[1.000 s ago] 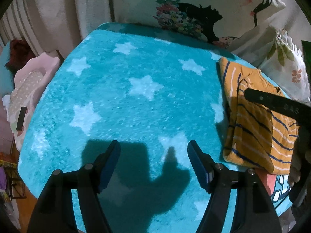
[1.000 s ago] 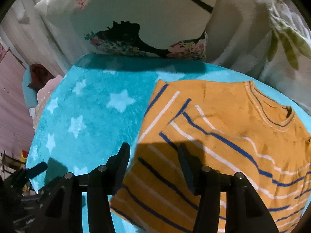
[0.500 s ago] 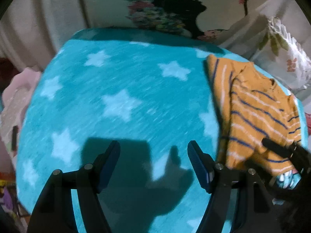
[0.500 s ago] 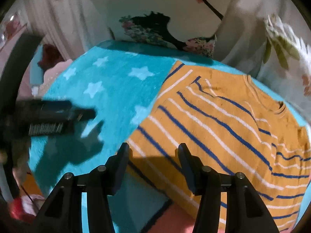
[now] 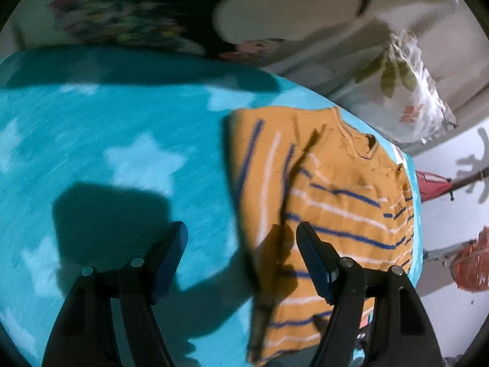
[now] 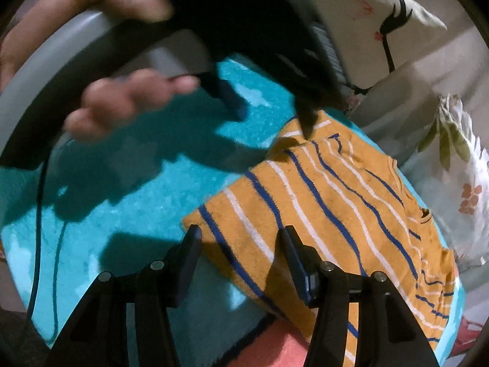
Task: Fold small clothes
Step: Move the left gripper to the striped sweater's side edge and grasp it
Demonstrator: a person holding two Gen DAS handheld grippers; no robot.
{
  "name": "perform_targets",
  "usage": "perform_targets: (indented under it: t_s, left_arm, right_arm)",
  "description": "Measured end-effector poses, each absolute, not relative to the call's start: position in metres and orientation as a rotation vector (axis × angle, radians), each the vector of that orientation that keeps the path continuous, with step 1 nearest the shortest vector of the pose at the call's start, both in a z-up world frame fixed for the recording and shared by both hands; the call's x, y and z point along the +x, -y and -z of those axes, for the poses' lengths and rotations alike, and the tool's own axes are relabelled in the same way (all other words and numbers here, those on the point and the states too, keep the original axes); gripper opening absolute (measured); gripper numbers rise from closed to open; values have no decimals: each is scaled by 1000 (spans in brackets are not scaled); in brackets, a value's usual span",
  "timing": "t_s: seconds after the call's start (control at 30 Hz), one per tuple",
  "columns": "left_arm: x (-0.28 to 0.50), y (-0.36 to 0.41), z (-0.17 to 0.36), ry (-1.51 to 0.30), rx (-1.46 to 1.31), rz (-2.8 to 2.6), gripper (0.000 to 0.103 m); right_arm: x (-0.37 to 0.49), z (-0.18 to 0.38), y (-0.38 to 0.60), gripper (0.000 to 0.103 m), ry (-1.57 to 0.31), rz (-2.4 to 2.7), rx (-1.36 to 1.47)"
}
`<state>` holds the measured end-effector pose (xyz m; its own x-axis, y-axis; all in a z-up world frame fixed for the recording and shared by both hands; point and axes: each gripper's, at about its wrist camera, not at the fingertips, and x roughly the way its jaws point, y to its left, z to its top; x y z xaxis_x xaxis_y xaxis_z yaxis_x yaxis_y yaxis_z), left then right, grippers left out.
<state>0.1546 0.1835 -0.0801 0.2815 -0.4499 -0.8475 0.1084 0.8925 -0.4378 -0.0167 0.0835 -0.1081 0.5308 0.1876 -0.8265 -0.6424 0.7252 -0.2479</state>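
The right gripper hangs over the near corner of an orange striped shirt, jaws opening. The shirt lies on a blue star blanket. The left gripper reaches its far corner.

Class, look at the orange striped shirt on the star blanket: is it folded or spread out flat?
Partly folded. On the orange striped shirt one side lies doubled over the body, stripes crossing, on the star blanket.

Orange shirt with blue and white stripes. Beneath it, teal blanket with pale stars; behind the shirt, white leaf-print pillow.
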Motion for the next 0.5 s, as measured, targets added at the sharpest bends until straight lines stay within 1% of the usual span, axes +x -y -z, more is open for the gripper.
perform_targets:
  t_s: [0.1,0.3,0.5]
  left_arm:
    - [159,-166,88,-1240,-289,407,78]
    - [172,-147,98,-1237,-259,419,79]
    - [168,-136,104,-1238,-225,430,78]
  right_arm:
    - [-19,113,-85,61,-862,-525,-605]
    - [-13,119,-88,63,-822,-535,-620]
    - [-4,118,-83,63,-854,-541,-562]
